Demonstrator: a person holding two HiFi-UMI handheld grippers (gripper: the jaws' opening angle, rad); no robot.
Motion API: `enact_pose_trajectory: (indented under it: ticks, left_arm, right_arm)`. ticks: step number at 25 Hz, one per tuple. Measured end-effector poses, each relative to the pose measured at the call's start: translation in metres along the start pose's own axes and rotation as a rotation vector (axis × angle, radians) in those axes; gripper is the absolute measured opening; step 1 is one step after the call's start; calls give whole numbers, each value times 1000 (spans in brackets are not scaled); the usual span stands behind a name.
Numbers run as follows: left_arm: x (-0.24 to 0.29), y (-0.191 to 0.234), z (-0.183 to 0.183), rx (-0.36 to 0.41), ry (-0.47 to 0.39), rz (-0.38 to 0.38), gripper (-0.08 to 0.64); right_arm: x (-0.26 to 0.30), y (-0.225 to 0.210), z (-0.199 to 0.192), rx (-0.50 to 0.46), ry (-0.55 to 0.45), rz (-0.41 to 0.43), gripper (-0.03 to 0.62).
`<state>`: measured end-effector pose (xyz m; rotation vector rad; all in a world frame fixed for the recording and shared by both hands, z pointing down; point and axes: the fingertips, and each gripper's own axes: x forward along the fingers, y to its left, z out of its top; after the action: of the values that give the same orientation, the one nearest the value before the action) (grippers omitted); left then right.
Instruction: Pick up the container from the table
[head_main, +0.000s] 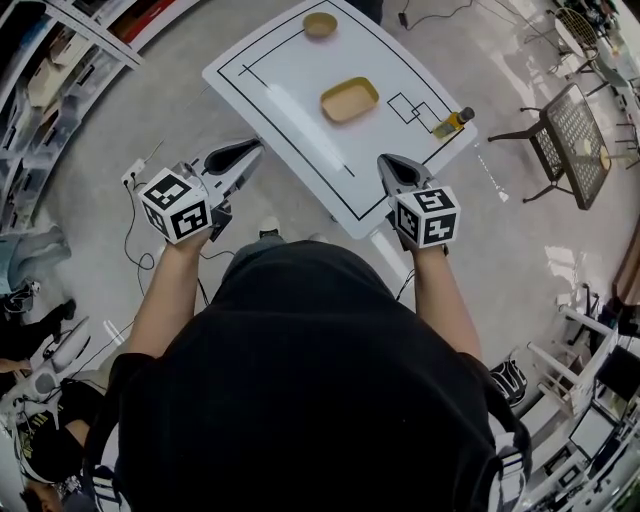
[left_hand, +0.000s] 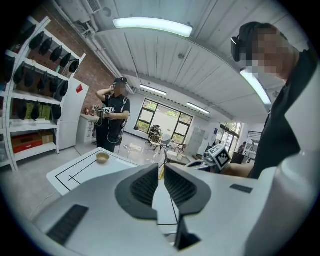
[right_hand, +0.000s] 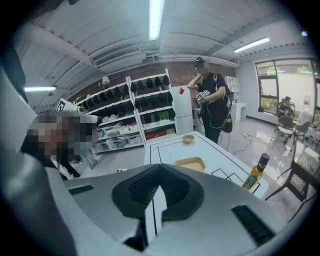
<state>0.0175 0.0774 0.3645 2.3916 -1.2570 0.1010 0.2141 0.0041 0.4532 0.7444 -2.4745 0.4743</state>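
Note:
The container (head_main: 349, 100), a shallow tan rectangular tray, lies near the middle of the white table (head_main: 290, 90); the right gripper view shows this container (right_hand: 190, 163) just beyond the jaw tips. Both grippers hover over the table's near edge, well short of the tray. My left gripper (head_main: 256, 145) sits at the near left corner, its jaws (left_hand: 161, 167) drawn together to a thin slit with nothing between them. My right gripper (head_main: 385, 160) is at the near right edge, shut and empty (right_hand: 160, 167). In the left gripper view the jaws hide the tray.
A small tan bowl (head_main: 320, 24) sits at the table's far end. An oil bottle (head_main: 453, 122) stands at the right edge. A person (right_hand: 212, 105) stands beyond the table. Black mesh furniture (head_main: 575, 140) is to the right, storage shelves (head_main: 40, 80) to the left.

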Motion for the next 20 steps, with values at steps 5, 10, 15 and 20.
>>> enact_pose_trajectory:
  ticks: [5, 10, 15, 20]
  left_arm:
    - [6, 9, 4, 5, 6, -14, 40]
    - [20, 28, 11, 6, 13, -61, 40]
    - [37, 51, 16, 11, 37, -123, 40]
    - [45, 85, 27, 12, 55, -170, 40]
  right_arm:
    - [7, -4, 6, -8, 4, -13, 5]
    - [18, -9, 12, 11, 9, -48, 5]
    - [33, -14, 16, 45, 22, -95, 5]
    - [58, -16, 26, 71, 44, -134, 5]
